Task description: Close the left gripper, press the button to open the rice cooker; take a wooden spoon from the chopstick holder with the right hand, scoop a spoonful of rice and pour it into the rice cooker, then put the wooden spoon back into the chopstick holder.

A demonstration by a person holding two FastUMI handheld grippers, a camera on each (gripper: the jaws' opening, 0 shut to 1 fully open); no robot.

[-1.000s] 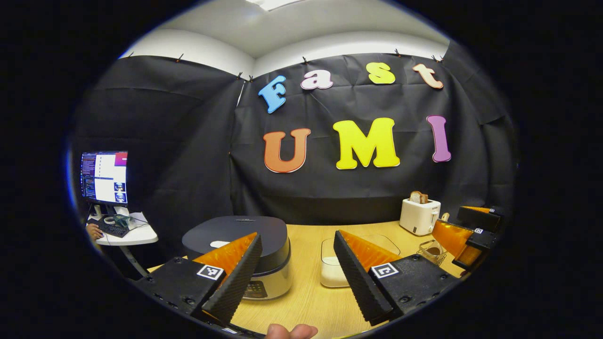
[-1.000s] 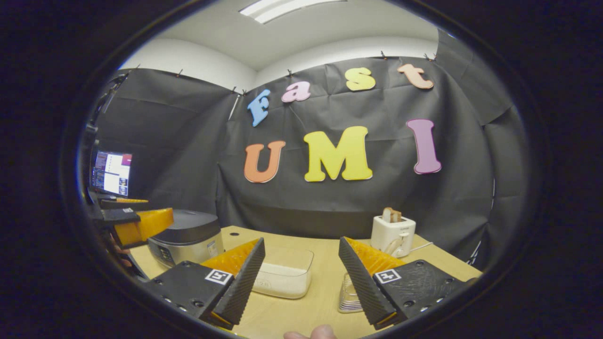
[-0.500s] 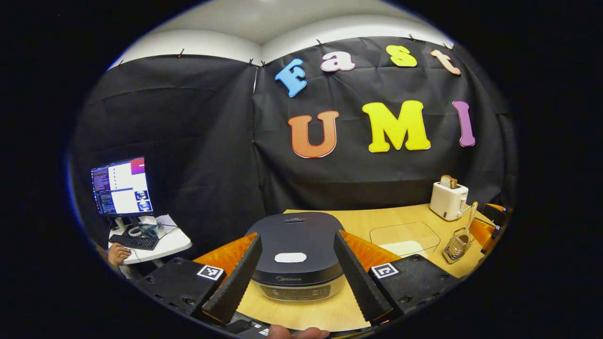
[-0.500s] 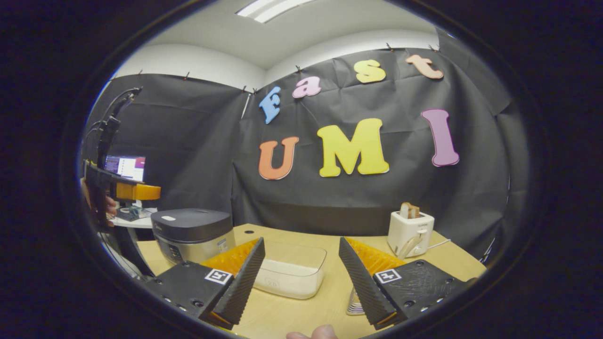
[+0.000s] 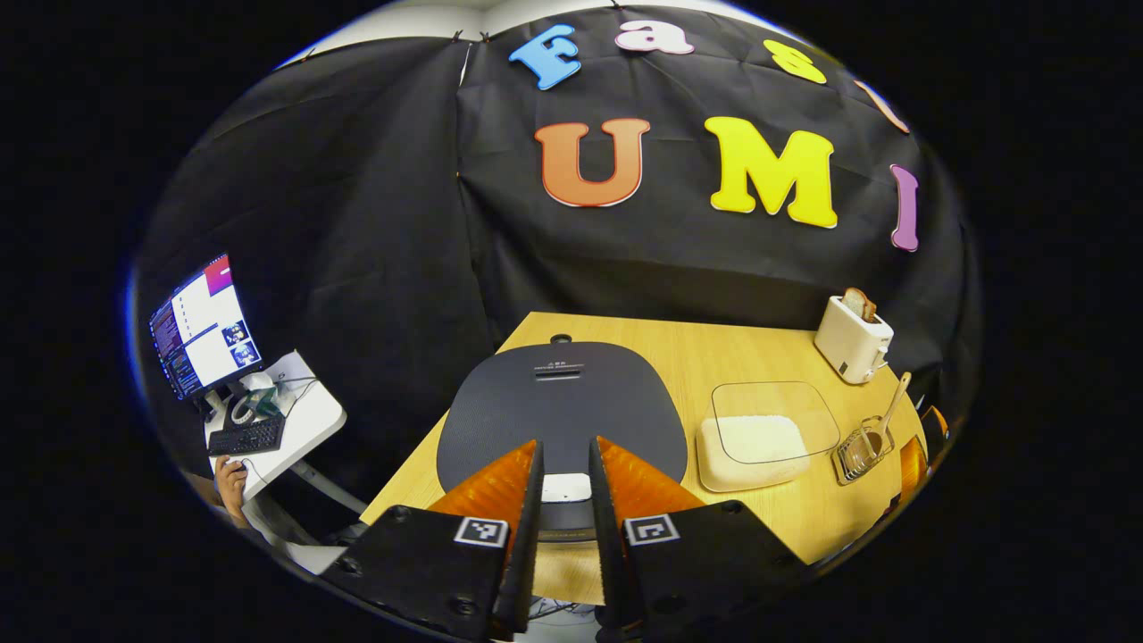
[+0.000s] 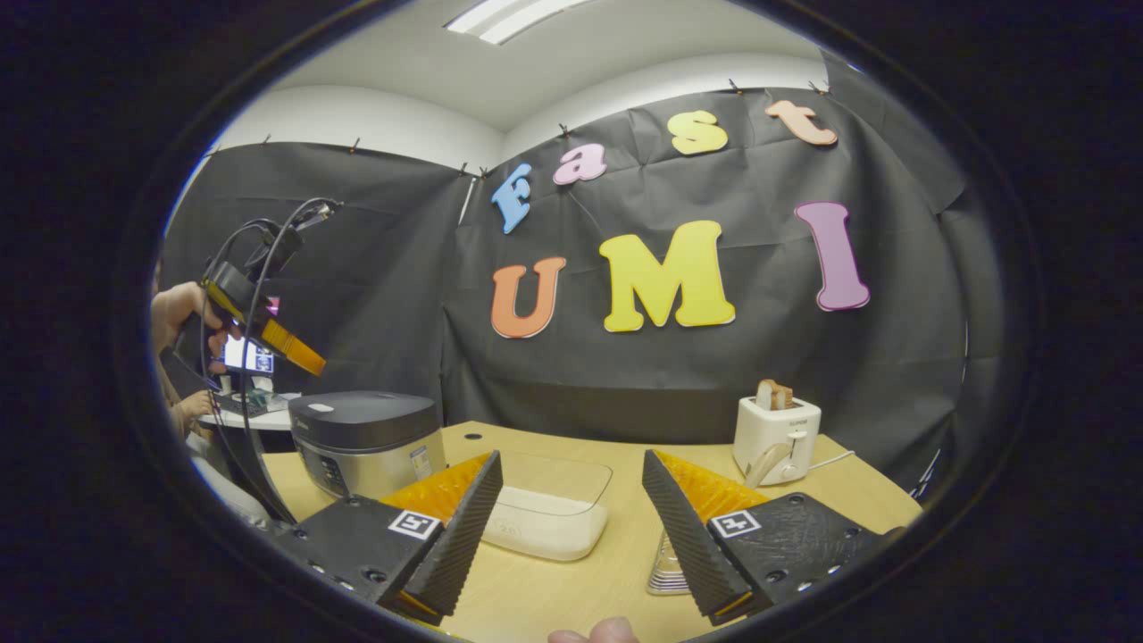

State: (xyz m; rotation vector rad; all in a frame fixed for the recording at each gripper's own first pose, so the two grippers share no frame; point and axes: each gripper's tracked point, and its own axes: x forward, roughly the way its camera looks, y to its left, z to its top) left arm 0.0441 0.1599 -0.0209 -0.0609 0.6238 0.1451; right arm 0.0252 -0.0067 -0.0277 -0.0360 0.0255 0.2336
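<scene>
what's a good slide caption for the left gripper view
Left gripper, fingers nearly shut, poised above the closed rice cooker and its white button; rice box and spoon holder to the side.

The left gripper [image 5: 564,500] has black screw-studded finger mounts with square fiducial markers, orange ribbed fingers with black ridged pads [image 5: 530,527]. The right gripper [image 6: 571,509] looks alike; black cables loop off the far unit at left.

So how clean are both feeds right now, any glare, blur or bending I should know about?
Left gripper view: sharp, evenly lit, strong fisheye bend in the table edge; the rice cooker lid is matte, free of glare. Right gripper view: the ceiling light is blown out, the left gripper at the rim is small and warped, and the toaster is crisp.
</scene>
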